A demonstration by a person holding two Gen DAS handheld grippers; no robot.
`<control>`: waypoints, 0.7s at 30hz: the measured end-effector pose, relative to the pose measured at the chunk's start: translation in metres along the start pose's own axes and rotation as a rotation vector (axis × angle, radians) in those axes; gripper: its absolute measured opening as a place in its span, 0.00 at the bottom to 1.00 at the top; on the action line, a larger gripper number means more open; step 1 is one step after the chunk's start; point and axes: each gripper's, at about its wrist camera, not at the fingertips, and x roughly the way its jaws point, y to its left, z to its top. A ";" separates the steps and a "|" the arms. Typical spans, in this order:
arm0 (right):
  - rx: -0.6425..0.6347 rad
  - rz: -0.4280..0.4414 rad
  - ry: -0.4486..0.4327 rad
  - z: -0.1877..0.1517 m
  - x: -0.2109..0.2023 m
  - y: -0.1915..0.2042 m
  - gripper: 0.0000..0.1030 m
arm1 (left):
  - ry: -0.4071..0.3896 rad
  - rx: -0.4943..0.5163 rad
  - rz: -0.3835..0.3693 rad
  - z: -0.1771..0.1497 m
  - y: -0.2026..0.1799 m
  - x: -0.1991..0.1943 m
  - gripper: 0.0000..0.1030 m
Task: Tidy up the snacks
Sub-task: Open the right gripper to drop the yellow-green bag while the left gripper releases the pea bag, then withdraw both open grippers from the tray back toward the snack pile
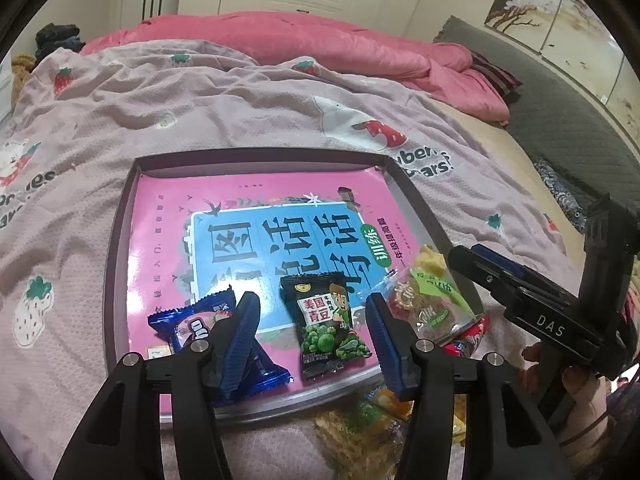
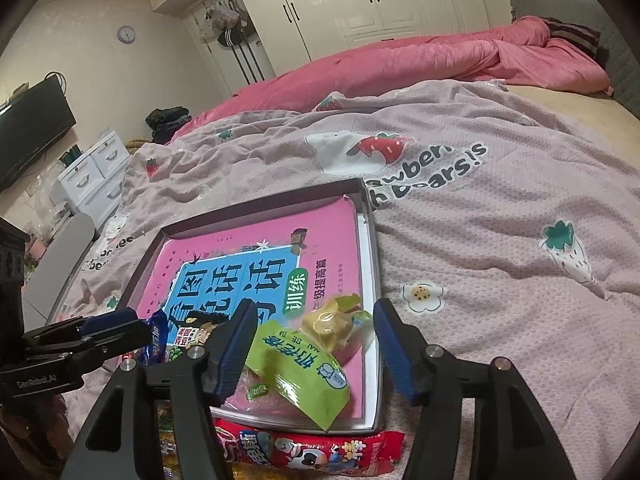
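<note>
left gripper (image 1: 314, 336): jaws apart, gripping nothing; black green-pea packet (image 1: 325, 328) lies flat between the fingers, pads clear of it
blue packet (image 1: 216, 344): on the tray, under and just beside the left finger
right gripper (image 2: 314, 348): jaws apart, released; green milk-candy bag (image 2: 298, 368) sits between the fingers, tilted, resting on the tray; contact with the left pad: cannot tell
yellow candies (image 2: 332, 322): in the clear end of that bag
tray (image 1: 120, 216): shallow dark-rimmed box on the bed, pink book (image 1: 256, 200) lying flat inside as the floor
red packet (image 2: 316, 450): outside the tray, on the blanket (image 2: 500, 240) along the near rim
more snacks (image 1: 360, 428): pile below the tray's near edge, blurred
bed: pink strawberry-print blanket, pink duvet (image 1: 320, 44) behind
</note>
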 end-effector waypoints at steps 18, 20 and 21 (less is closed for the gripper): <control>-0.005 0.001 -0.054 0.006 -0.019 0.001 0.62 | -0.027 0.013 0.015 0.004 -0.005 -0.022 0.70; -0.009 0.001 -0.062 0.006 -0.023 0.002 0.62 | -0.032 0.014 0.015 0.004 -0.005 -0.025 0.70; -0.011 -0.001 -0.066 0.006 -0.024 0.002 0.62 | -0.034 0.015 0.015 0.004 -0.005 -0.027 0.70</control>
